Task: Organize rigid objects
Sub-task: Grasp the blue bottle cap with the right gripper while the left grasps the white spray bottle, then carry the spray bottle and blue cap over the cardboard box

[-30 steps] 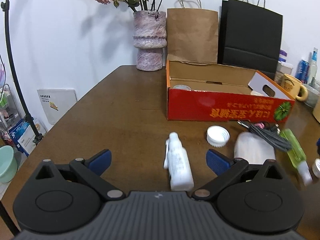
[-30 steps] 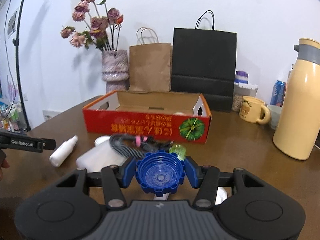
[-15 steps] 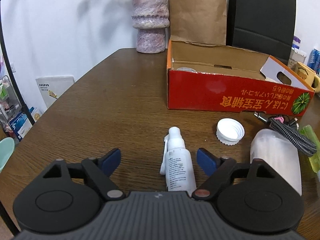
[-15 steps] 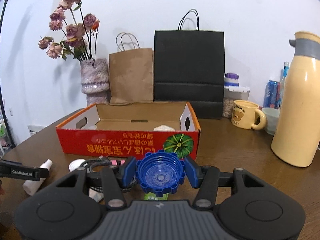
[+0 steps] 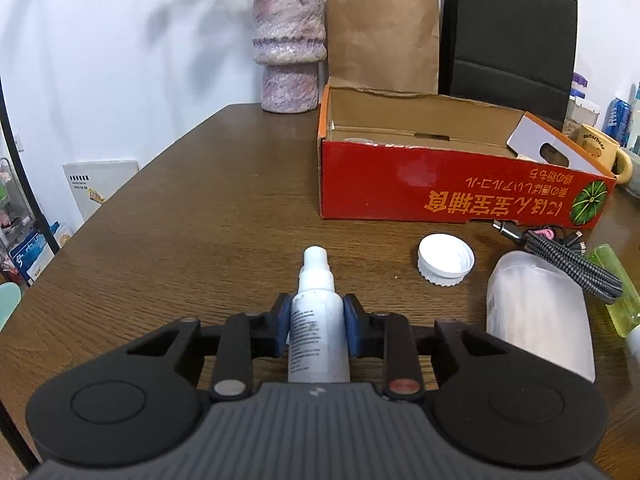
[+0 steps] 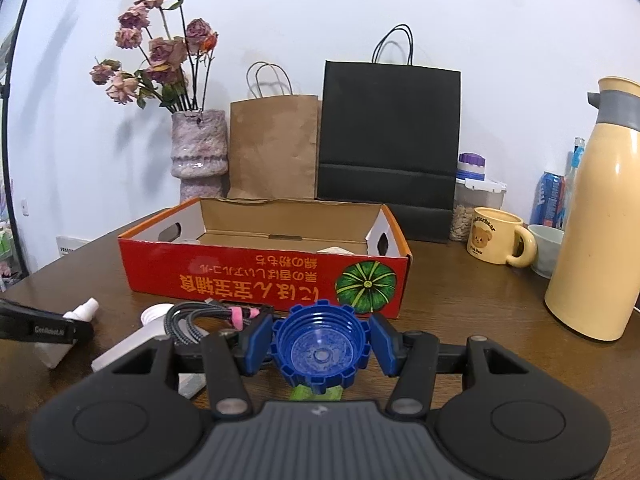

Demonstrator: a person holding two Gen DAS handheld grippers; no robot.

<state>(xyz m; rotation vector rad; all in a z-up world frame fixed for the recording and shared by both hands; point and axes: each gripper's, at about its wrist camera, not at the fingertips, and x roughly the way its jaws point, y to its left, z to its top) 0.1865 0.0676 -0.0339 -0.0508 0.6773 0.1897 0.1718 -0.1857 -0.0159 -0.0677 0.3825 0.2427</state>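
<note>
The left tool point(image 5: 316, 330) has just closed its blue pads on the small white plastic spray bottle point(image 5: 318, 320), which lies lengthwise between them, its nozzle pointing ahead, resting on the brown wooden tabletop point(image 5: 180, 240). Ahead and to its right sits the open red cardboard box point(image 5: 440, 184), which I take to be the destination; it looks nearly empty, so most of the sorting seems left. Right of this tool lie a white ribbed cap point(image 5: 446, 260), a frosted plastic bottle point(image 5: 536, 312), a braided grey cable point(image 5: 568, 256) and a green bottle point(image 5: 618, 284). The right tool point(image 6: 320, 346), partly closed, grips a blue toothed plastic cap point(image 6: 320, 350), short of the box.
</note>
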